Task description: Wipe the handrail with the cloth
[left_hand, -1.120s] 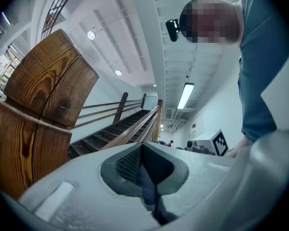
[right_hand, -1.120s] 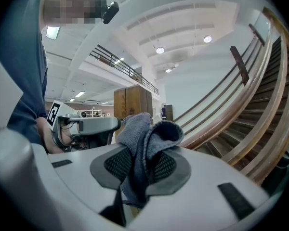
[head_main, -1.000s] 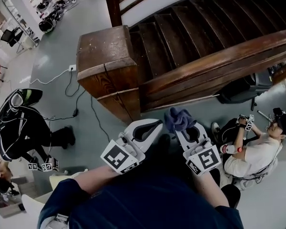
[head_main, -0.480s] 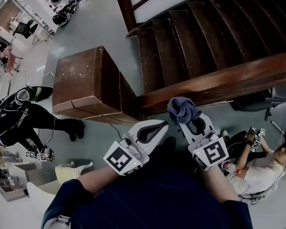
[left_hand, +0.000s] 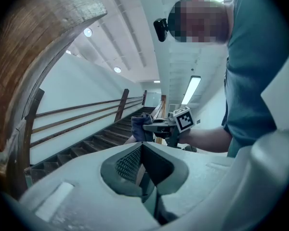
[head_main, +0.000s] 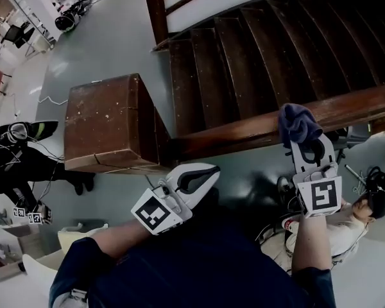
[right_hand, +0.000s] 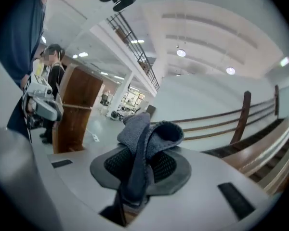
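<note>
The dark wooden handrail (head_main: 244,130) slopes from the square newel post (head_main: 106,124) up to the right. My right gripper (head_main: 299,140) is shut on a crumpled blue cloth (head_main: 295,122), which lies over the rail's near side. In the right gripper view the cloth (right_hand: 147,136) bulges out between the pads, with the rail (right_hand: 267,153) at the right. My left gripper (head_main: 202,174) hangs below the rail, shut with nothing in it. The left gripper view shows its jaws (left_hand: 142,150) together, the rail (left_hand: 33,57) arching at upper left, and the cloth (left_hand: 139,128) beyond.
Dark stair treads (head_main: 244,56) rise beyond the rail. A person in black (head_main: 19,165) is at the left on the grey floor, another person (head_main: 366,213) sits at the lower right. A cable (head_main: 45,100) trails on the floor near the post.
My right gripper has carried the cloth right and upward onto the handrail. The left gripper has stayed low near the post, still shut.
</note>
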`<state>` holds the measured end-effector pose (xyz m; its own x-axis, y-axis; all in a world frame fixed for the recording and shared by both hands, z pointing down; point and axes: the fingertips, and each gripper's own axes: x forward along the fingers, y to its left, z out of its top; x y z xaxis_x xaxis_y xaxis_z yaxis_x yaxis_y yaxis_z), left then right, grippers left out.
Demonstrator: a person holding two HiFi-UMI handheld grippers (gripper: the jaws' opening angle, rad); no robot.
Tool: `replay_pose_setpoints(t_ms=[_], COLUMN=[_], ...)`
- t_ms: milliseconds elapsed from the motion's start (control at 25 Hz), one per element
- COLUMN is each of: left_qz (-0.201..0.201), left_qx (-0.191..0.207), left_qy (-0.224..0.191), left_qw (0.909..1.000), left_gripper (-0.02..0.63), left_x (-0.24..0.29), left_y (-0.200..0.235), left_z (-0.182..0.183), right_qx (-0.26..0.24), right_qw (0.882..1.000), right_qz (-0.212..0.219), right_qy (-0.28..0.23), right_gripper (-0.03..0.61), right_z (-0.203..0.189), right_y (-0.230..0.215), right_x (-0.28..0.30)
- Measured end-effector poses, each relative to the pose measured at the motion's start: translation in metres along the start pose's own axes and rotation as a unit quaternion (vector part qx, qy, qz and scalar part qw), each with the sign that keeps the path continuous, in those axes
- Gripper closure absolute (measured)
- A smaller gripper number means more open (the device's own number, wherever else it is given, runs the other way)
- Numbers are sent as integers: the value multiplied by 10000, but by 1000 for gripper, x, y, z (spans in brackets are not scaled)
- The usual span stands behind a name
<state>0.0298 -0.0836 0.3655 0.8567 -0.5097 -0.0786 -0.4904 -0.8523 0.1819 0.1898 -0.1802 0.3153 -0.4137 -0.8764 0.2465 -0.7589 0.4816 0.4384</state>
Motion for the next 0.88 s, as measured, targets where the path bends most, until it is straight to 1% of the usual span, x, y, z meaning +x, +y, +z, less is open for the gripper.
replay_pose_setpoints(t_ms=[80,160,200,280,400,640,880], left_qz=[-64,-104,-117,-139,-140,-63,219], left_qx=[-21,-32,-50,-89,-132,-112,-144], left_qy=[-22,-25,-26,-17,63,85,93], left_qw=[10000,9999,9999,9999,9998,9999,9996], left_gripper=[611,611,611,609,611,611,611], left_x=[3,6,7,8,8,0,-27], left_y=[0,0,1,1,2,0,7], left_z=[-1,-3,-5,-8,-16,-25,-35], right_qx=[-671,-1334,-1587,-1829,-1899,-1755,-1667], right_qw=[9964,9868,9815,9746,9717,9740,9742], right_qz=[-267,-400,-375,-209,-46,392,710], right_qy=[439,827,1002,1271,1405,1378,1347], right_gripper=[483,483,483,483,483,483,483], right_z=[-6,-15,-21,-34,-43,-44,-48], right_y=[-20,-25,-21,-2,26,77,127], right_x=[1,9,15,28,43,65,82])
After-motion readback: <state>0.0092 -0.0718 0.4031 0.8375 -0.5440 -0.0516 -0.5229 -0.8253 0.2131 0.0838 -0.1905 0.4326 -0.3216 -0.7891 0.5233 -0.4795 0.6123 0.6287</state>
